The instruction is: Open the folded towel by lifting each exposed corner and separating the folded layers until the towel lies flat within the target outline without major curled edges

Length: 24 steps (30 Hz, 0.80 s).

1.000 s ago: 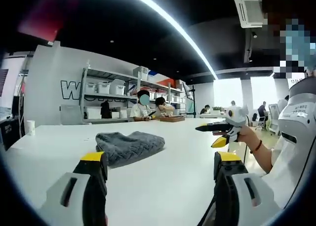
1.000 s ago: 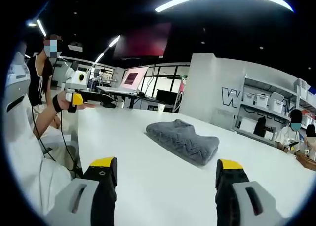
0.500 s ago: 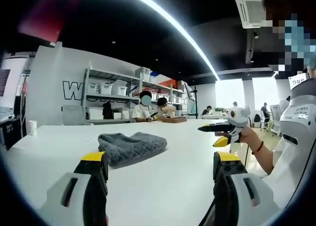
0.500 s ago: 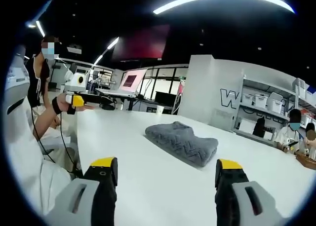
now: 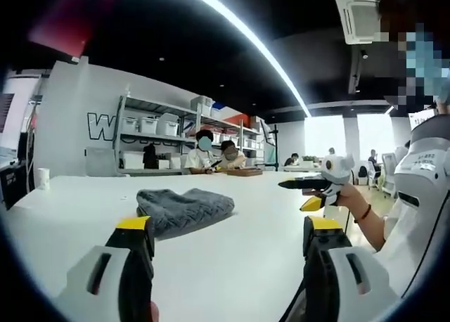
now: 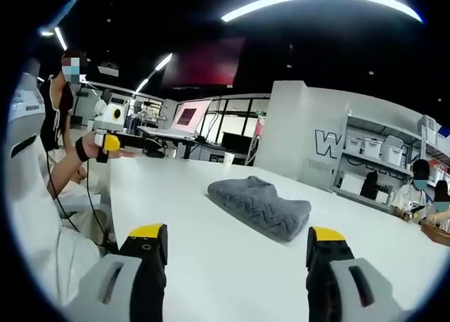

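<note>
Our left gripper (image 5: 223, 246) shows two yellow-tipped jaws spread wide with nothing between them, low over a white table (image 5: 239, 223). Our right gripper (image 6: 237, 254) is just as wide apart and empty. Beyond both sets of jaws, well apart from them, a grey towel (image 6: 259, 207) lies on the table as a thick folded bundle. We see no target outline. We judge the task as not begun: no corner is lifted, no layer separated, and all the unfolding is left.
</note>
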Tool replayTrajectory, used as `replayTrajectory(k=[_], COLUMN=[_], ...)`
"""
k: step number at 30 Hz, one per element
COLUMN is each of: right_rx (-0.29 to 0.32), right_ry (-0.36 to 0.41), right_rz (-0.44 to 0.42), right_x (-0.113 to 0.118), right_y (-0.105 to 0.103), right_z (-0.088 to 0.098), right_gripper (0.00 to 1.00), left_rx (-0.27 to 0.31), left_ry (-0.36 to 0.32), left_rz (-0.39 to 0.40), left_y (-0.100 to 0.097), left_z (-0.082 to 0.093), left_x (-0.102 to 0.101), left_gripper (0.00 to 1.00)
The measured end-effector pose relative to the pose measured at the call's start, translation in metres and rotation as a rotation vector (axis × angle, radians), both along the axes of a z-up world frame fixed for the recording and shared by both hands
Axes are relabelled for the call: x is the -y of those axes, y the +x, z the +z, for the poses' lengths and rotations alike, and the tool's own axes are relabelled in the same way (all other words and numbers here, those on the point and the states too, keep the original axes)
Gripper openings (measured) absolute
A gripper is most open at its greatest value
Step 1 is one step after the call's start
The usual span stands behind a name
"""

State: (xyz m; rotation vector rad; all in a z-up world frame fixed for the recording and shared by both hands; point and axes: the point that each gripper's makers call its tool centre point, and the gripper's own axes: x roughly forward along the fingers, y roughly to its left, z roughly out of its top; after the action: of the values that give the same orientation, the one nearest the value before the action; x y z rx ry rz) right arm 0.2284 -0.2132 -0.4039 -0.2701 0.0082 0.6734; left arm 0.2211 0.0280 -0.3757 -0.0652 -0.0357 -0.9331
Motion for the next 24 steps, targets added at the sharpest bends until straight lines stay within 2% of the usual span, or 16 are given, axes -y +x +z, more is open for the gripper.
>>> replayTrajectory(k=[15, 24], right_rx=[-0.013, -0.013], right_ry=[-0.013, -0.007], right_rz=[0.015, 0.019], right_x=[-0.007, -0.007], right_y=[0.000, 0.000], right_z=[-0.003, -0.002], right_gripper=[0.78, 0.78], left_rx=[0.012, 0.006], left_ry=[-0.001, 0.017], left_rz=[0.008, -0.003], left_y=[0.001, 0.000], left_z=[0.003, -0.002], left_x=[-0.002, 0.006], left_gripper=[0.86, 0.86])
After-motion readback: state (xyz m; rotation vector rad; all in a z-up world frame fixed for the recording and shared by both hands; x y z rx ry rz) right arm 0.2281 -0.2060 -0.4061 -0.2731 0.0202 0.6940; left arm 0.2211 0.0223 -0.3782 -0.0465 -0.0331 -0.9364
